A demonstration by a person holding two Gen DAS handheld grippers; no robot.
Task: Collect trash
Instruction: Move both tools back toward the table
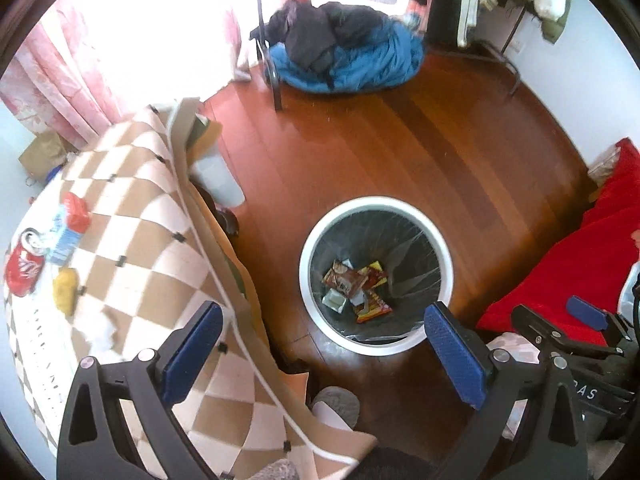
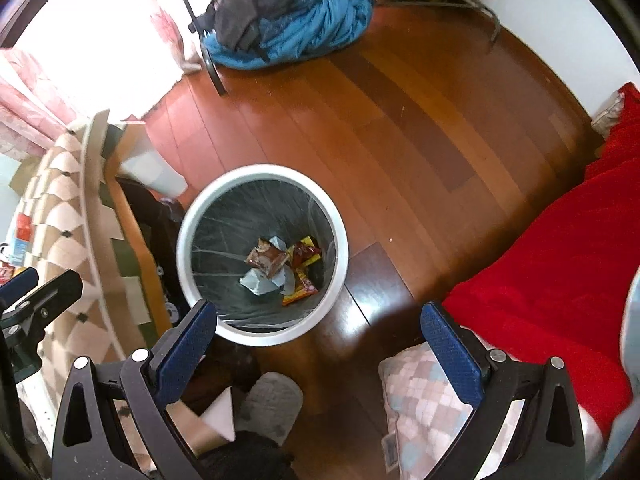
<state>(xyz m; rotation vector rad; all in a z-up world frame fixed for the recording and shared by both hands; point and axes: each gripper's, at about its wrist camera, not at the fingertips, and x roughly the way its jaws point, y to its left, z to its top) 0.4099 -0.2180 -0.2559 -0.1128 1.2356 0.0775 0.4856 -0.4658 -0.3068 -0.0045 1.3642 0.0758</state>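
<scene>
A white-rimmed trash bin [image 1: 306, 248] with a dark liner stands on the wooden floor and holds several wrappers [image 1: 354, 286]; it also shows in the right wrist view [image 2: 182, 236] with the wrappers [image 2: 282, 270]. My left gripper [image 1: 322, 322] is open and empty, above the bin's near rim. My right gripper [image 2: 320, 320] is open and empty, above the floor just right of the bin. On the checkered table [image 1: 152, 216] at left lie a red can [image 1: 22, 270], a red and blue packet [image 1: 70, 226], a yellow piece [image 1: 66, 290] and crumpled white paper [image 1: 102, 330].
A red blanket [image 2: 560, 264] covers furniture at right, with a checked cushion [image 2: 432, 408] near it. A blue and black clothes pile [image 1: 344, 48] lies at the far side beside a chair leg [image 1: 276, 88]. A grey slipper [image 2: 276, 404] is on the floor below.
</scene>
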